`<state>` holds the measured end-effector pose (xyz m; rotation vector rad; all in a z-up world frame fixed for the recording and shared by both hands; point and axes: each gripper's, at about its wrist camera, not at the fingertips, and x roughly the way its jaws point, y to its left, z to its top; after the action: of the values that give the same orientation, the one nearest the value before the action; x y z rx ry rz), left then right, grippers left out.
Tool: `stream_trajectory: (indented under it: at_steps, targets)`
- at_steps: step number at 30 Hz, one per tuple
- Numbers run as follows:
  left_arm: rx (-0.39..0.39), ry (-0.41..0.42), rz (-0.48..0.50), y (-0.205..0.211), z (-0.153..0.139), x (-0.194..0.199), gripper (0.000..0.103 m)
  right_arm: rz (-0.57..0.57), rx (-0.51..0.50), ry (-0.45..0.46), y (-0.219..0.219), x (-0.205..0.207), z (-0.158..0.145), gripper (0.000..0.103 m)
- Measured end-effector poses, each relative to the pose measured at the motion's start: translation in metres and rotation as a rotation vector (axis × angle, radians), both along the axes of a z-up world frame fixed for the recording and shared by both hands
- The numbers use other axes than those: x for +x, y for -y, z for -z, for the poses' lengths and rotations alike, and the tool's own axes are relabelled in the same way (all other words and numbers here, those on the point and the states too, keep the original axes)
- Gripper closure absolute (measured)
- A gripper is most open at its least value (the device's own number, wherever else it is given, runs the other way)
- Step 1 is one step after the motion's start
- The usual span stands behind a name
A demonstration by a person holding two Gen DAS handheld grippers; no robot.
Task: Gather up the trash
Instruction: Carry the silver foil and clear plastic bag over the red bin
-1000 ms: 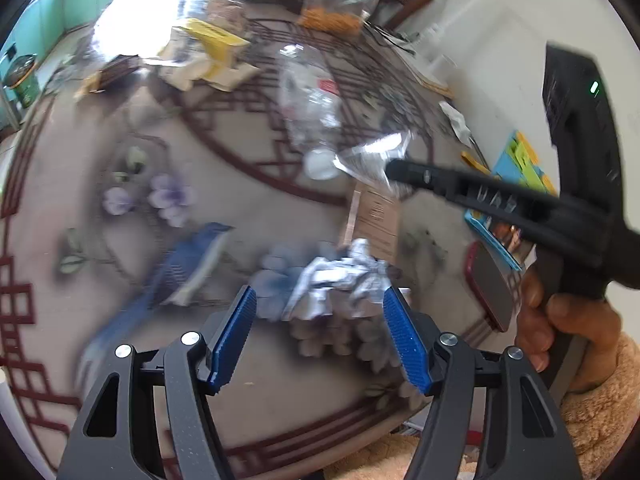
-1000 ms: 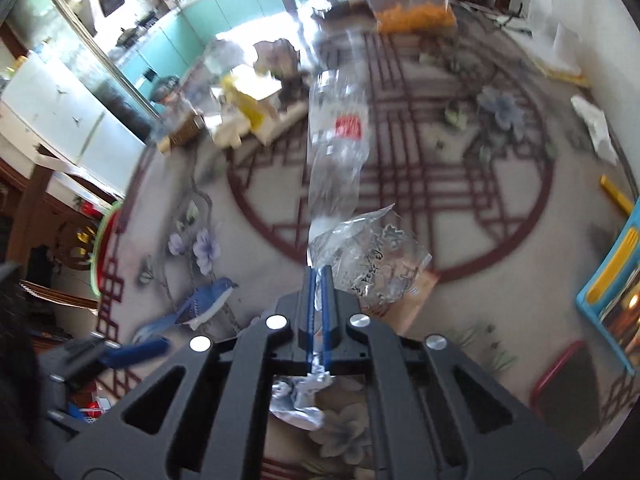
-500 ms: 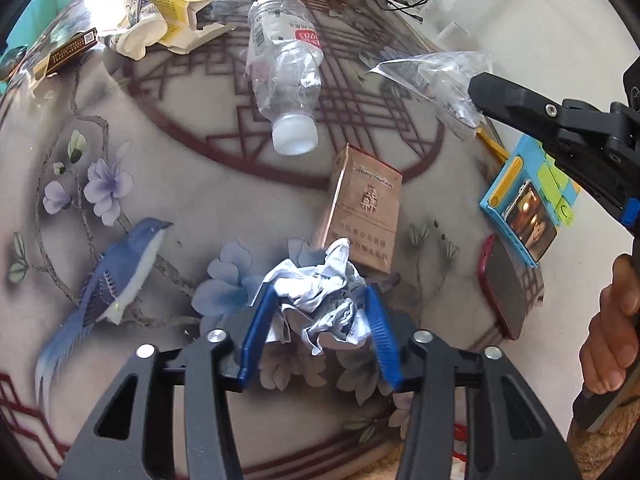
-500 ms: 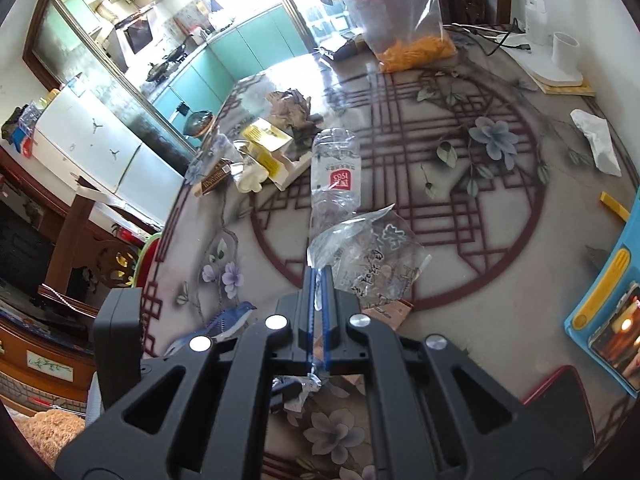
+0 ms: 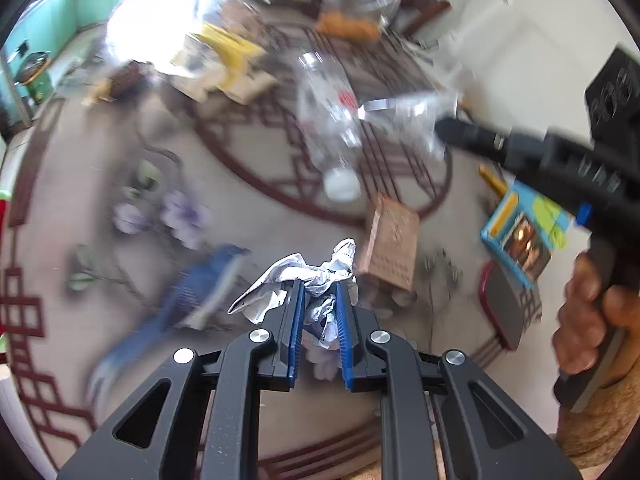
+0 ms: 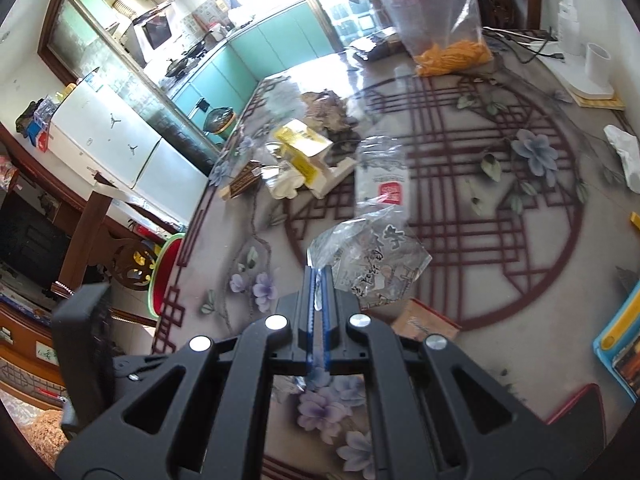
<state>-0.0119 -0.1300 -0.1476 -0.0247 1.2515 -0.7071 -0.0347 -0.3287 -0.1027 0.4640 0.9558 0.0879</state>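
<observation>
Patterned counter (image 6: pixel 520 280), kitchen visible only from right wrist. Clear bottle (image 5: pixel 328 120) lying flat, cap toward left tool (image 5: pixel 319 300), just closing, clamped on crumpled paper (image 5: pixel 304 276). Right tool (image 6: pixel 319 280) pinched on plastic bag (image 6: pixel 372 256).

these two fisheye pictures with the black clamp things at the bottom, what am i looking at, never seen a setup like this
No robot here: a person holds a hand-squeezed clamp tool in each hand, with a wide-angle camera on each looking along its two blue fingers.

The left wrist view shows the left gripper, whose fingers have just been closing on a crumpled paper wad and now pinch it. At its right edge you see the person's right hand holding the other tool.

The right wrist view shows the right gripper shut on a clear plastic bag.

Below is a patterned table with an empty plastic bottle, a brown carton, yellow packaging and a bagged orange snack.
</observation>
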Motion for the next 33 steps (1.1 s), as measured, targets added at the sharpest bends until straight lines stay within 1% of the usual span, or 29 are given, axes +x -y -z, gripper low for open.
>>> stream_trajectory:
  at_steps: [2,6,13,18,33]
  targets:
    - [-0.010,0.021,-0.036,-0.014,-0.009,0.006,0.090,-0.018,-0.001,0.003,-0.009,0.004,-0.002,0.100]
    - [0.013,0.096,-0.078,-0.039,-0.025,0.014,0.090,-0.050,-0.005,0.009,-0.027,0.013,-0.005,0.100]
    - [-0.016,0.134,-0.112,-0.075,-0.042,0.024,0.090,-0.089,-0.024,-0.002,-0.063,0.030,-0.006,0.100]
    - [-0.028,0.127,-0.124,-0.106,-0.039,0.034,0.089,-0.102,-0.040,-0.015,-0.091,0.039,-0.005,0.100]
    - [-0.041,0.113,-0.128,-0.202,-0.034,0.072,0.089,-0.082,-0.067,-0.035,-0.178,0.068,-0.003,0.100]
